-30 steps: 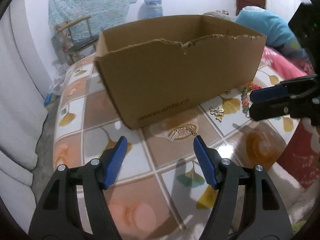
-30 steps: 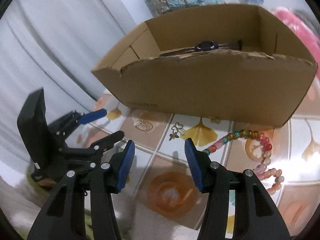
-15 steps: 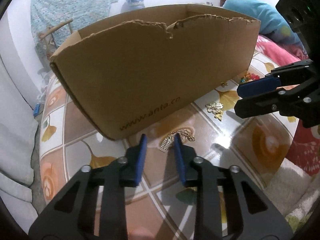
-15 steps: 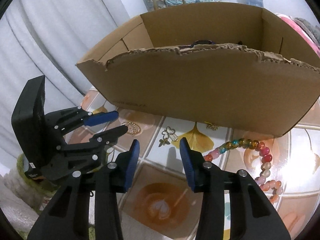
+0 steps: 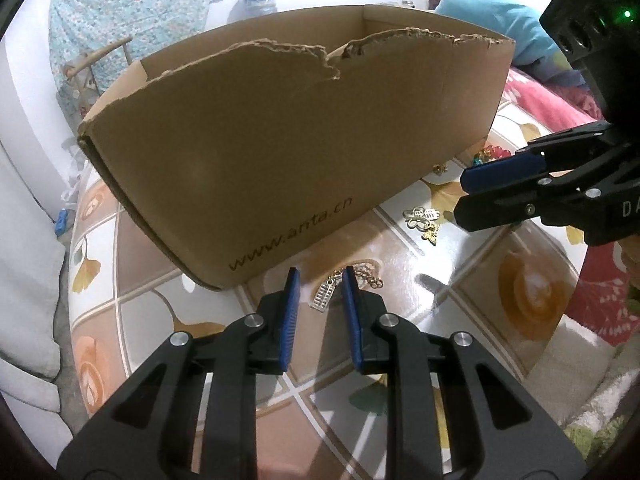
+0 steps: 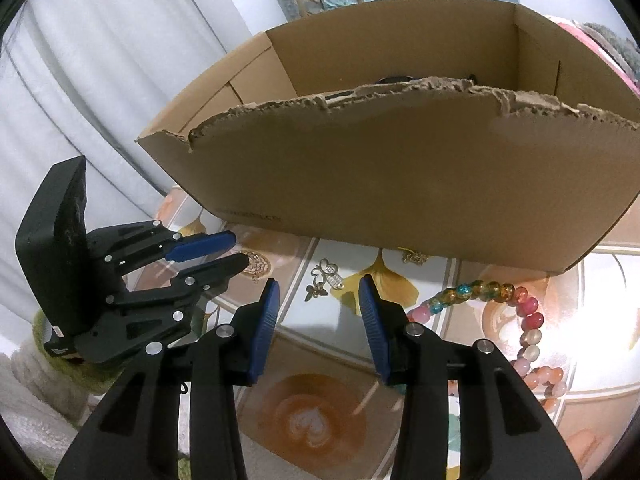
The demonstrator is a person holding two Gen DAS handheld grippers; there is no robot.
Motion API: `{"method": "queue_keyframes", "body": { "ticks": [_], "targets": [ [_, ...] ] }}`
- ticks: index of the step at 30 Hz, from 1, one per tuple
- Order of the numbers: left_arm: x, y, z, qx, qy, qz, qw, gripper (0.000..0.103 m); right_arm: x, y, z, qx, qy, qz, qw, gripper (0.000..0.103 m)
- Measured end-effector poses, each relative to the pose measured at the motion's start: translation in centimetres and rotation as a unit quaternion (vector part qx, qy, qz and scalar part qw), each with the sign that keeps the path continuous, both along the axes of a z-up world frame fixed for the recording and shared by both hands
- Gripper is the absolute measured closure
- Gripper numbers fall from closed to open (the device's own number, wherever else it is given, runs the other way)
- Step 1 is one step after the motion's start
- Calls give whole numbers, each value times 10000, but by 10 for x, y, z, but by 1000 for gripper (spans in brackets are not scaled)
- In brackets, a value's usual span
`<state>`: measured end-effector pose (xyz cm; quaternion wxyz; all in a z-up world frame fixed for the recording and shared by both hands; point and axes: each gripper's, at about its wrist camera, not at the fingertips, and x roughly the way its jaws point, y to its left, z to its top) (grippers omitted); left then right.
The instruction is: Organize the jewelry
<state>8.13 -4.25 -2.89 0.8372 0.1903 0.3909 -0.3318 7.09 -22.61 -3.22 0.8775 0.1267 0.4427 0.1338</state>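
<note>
Two wrist views over a tabletop (image 5: 472,264) w/ a glossy tile-and-ginkgo-leaf print. In the left wrist view, the left gripper (image 5: 320,278) fills the bottom centre of the frame, pointing down at the table; its blue-padded jaws are closing, w/ a narrow gap left, and a small gold chain piece w/ a ladder-like charm (image 5: 325,295) lies on the table btwn the tips, its chain trailing to the right. Whether the pads touch it yet can't be told. Just beyond, a torn-edged cardboard box (image 5: 280,152), printed w/ a web address, takes up the centre and upper frame. At centre right of that view, a gold butterfly charm cluster (image 5: 424,218) lies on the table near the box's front wall; a tiny gold piece (image 5: 440,168) sits at the box's base further up. The right gripper (image 5: 466,196) enters from the right edge, tips near the butterfly cluster. In the right wrist view, the right gripper (image 6: 316,292) sits bottom centre, fingers apart w/ nothing btwn them, hovering abt over the butterfly cluster (image 6: 325,276), which lies just beyond its tips. A multicolour bead bracelet (image 6: 520,320) curves along the right side of the frame, on the table beside the box (image 6: 400,184). A dark item (image 6: 394,79) shows inside the box, mostly hidden by the front wall. The left gripper (image 6: 240,252) appears at mid left.
</note>
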Motion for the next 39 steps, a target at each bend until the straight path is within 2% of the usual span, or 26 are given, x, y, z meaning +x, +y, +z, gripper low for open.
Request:
{"method": "queue_keyframes", "body": {
  "ticks": [1,4,6,12,14,18,20,29,39],
  "targets": [
    [-1,-1,0,-41,32,-74,10000,96,0,0,0,10,-2,-12,10000,63],
    [-9,-5,-2,148,-225,-148,9995,98,-2,-2,0,28,-5,-54,10000,63],
    [-12,-4,-2,172,-228,-162,9995,98,-3,-4,0,19,-1,-75,10000,63],
    [-22,14,0,262,-170,168,9994,101,-5,-2,3,-103,-59,-55,9999,63],
    [-25,24,1,344,-186,369,9986,101,-3,0,3,-199,-75,-32,9998,71],
    [-23,38,1,229,-83,628,9977,101,7,5,-1,-551,12,-60,9985,81],
    [-22,41,2,182,-57,688,9974,100,11,8,-3,-678,24,-20,9977,83],
    [-25,33,0,242,-150,643,9975,100,19,25,-10,-1268,72,271,9915,83],
    [-24,32,1,200,-135,658,9975,100,9,46,-9,-1425,37,570,9881,84]
  ]
}}
